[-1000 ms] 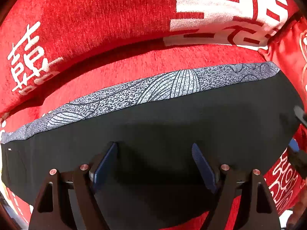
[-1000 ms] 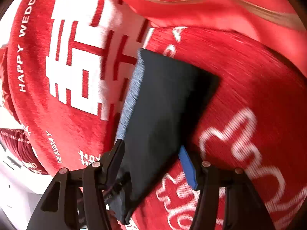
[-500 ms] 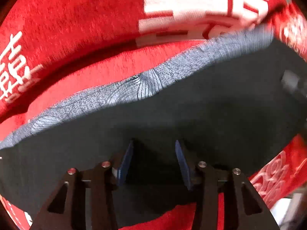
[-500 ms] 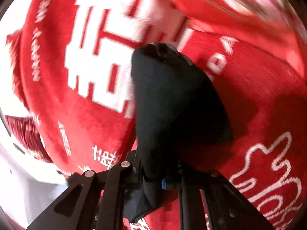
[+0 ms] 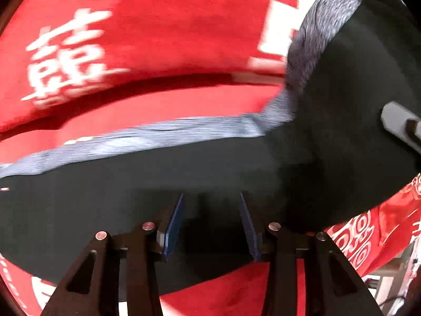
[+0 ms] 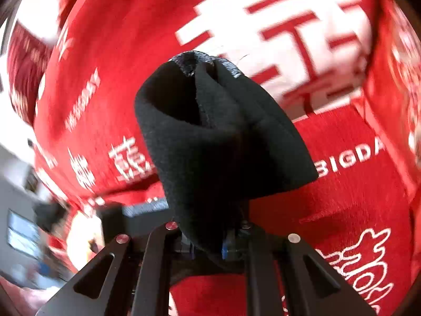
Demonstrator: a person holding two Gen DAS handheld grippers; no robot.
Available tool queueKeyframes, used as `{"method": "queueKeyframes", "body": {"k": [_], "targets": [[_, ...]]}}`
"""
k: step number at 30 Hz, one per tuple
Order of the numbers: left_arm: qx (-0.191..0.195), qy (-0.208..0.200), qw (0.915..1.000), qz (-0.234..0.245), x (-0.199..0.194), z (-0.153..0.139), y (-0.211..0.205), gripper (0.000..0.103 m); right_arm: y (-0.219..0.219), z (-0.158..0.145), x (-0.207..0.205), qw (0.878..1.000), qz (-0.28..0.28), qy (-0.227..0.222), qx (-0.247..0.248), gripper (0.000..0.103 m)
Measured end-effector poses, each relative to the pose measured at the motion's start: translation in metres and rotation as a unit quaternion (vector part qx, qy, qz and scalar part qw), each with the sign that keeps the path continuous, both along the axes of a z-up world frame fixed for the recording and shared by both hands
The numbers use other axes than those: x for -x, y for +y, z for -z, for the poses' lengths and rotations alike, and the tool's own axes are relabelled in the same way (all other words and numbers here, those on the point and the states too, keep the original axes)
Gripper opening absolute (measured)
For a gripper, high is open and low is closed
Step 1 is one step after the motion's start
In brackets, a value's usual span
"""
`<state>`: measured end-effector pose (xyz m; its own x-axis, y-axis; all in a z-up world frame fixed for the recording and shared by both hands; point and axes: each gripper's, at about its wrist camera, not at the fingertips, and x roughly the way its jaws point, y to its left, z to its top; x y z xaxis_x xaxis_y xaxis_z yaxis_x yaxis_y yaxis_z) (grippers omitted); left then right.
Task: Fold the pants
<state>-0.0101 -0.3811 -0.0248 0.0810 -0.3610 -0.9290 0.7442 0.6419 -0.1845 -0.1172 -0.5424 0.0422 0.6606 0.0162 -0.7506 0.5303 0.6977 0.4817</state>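
The black pants with a grey patterned waistband lie on a red cloth. My left gripper sits over the black fabric with its blue pads apart and nothing pinched between them. My right gripper is shut on one end of the pants and holds it lifted off the cloth. That lifted end rises at the right of the left wrist view, curling over towards the rest of the garment. The other gripper's body shows at that edge.
The red cloth with white characters and lettering covers the whole surface. Its edge and a blurred room show at the lower left of the right wrist view.
My right gripper closed on the end of the pants and lifted it, swinging it over. My left gripper's pads narrowed from wide apart and it stays over the fabric.
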Motion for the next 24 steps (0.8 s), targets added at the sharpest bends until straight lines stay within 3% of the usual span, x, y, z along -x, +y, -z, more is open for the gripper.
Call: {"method": "queueKeyframes", "body": {"k": [2, 5, 9, 11, 14, 15, 17, 19, 20, 22, 24], "targets": [[-0.005, -0.012, 0.9998, -0.014, -0.020, -0.008, 0.033, 0.074, 0.030, -0.002, -0.022, 0.999, -0.026, 0.022, 0.034, 0.015], [-0.018, -0.028, 0.9988, -0.036, -0.052, -0.014, 0.084, 0.074, 0.075, 0.002, -0.063, 0.993, -0.065, 0.058, 0.079, 0.016], [-0.051, -0.034, 0.9949, -0.080, -0.092, -0.005, 0.141, 0.074, 0.145, 0.034, -0.106, 0.976, -0.115, 0.123, 0.138, 0.020], [-0.057, -0.034, 0.9930, -0.097, -0.108, -0.001, 0.165, 0.074, 0.174, 0.058, -0.121, 0.962, -0.133, 0.163, 0.173, 0.028], [-0.070, -0.037, 0.9910, -0.109, -0.129, 0.010, 0.190, 0.074, 0.224, 0.096, -0.140, 0.918, -0.180, 0.241, 0.258, 0.035], [-0.071, -0.037, 0.9908, -0.109, -0.133, 0.013, 0.195, 0.074, 0.238, 0.099, -0.142, 0.903, -0.196, 0.250, 0.288, 0.042], [-0.069, -0.035, 0.9912, -0.108, -0.138, 0.016, 0.201, 0.074, 0.256, 0.091, -0.137, 0.894, -0.221, 0.238, 0.308, 0.045], [-0.067, -0.030, 0.9917, -0.106, -0.139, 0.015, 0.202, 0.074, 0.267, 0.076, -0.128, 0.898, -0.247, 0.216, 0.292, 0.045], [-0.059, -0.022, 0.9926, -0.104, -0.140, 0.010, 0.203, 0.074, 0.267, 0.067, -0.122, 0.908, -0.250, 0.209, 0.263, 0.045], [-0.033, -0.001, 0.9951, -0.093, -0.143, 0.004, 0.193, 0.074, 0.246, 0.054, -0.108, 0.938, -0.236, 0.181, 0.181, 0.045], [-0.003, 0.027, 0.9971, -0.070, -0.139, -0.004, 0.180, 0.074, 0.208, 0.049, -0.087, 0.973, -0.173, 0.143, 0.060, 0.045]]}}
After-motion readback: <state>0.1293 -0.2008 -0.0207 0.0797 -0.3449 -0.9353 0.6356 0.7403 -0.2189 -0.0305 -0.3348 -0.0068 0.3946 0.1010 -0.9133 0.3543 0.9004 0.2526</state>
